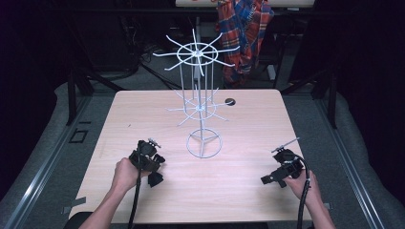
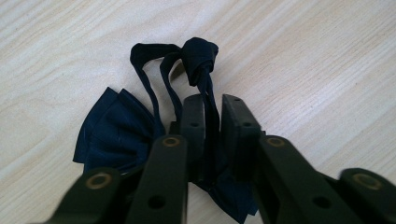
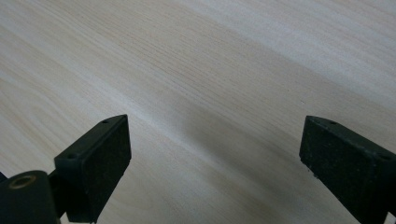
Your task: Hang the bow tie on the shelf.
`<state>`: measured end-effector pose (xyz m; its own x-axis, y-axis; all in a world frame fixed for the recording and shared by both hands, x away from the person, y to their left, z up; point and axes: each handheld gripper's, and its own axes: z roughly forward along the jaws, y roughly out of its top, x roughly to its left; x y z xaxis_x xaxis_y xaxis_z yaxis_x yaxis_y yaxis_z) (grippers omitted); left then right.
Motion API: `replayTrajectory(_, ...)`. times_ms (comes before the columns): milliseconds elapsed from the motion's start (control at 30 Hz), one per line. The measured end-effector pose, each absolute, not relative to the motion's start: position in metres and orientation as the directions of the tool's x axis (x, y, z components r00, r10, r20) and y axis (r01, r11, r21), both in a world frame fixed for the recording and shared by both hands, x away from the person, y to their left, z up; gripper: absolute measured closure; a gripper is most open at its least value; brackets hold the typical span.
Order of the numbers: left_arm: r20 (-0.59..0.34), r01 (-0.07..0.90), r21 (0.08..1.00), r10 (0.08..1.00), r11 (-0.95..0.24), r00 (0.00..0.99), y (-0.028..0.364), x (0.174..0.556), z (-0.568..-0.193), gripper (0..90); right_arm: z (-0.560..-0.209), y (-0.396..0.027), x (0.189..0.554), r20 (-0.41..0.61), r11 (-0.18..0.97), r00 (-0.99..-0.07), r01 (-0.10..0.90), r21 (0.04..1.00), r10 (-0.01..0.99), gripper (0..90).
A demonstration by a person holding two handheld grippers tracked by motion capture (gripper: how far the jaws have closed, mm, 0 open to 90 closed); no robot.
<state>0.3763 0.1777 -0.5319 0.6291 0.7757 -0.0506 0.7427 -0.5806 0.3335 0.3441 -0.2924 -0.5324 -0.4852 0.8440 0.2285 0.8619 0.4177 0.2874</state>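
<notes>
Left gripper (image 2: 212,109) is down on the table (image 1: 239,191), near-left of the wire rack (image 1: 200,95). Its jaws are closed narrow on the strap of a dark navy bow tie (image 2: 116,135). The strap runs up between the pads; its knotted loop sits just past the tips. The bow's pleated wing lies flat on the wood, to the left of the jaws in the left gripper view. In the high view the bow tie (image 1: 155,179) sits right under the left gripper (image 1: 152,164).

Right gripper (image 3: 215,154): jaws wide apart, bare wood between them. In the high view it (image 1: 274,177) rests low at the table's near-right, well apart from the bow tie.
</notes>
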Motion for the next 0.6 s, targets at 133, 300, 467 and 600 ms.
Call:
replayTrajectory(133, -0.043, 0.738, 0.342, 0.774, -0.582, 0.631, 0.178, 0.375, -0.53, 87.6, -0.533, -0.292, 0.344, 0.23, 0.419, -0.486, 0.862, 0.287, 0.843, 8.6)
replayTrajectory(300, -0.044, 0.728, 0.362, 0.769, -0.582, 0.637, 0.181, 0.374, -0.526, 88.7, -0.533, -0.292, 0.344, 0.234, 0.417, -0.485, 0.862, 0.287, 0.842, 8.6)
replayTrajectory(467, -0.069, 0.725, 0.395, 0.769, -0.564, 0.636, 0.185, 0.373, -0.52, 88.9, -0.533, -0.293, 0.344, 0.235, 0.42, -0.488, 0.861, 0.286, 0.841, 8.6)
replayTrajectory(600, -0.099, 0.722, 0.428, 0.766, -0.544, 0.635, 0.188, 0.371, -0.513, 89.0, -0.532, -0.293, 0.344, 0.227, 0.422, -0.489, 0.86, 0.286, 0.842, 8.6)
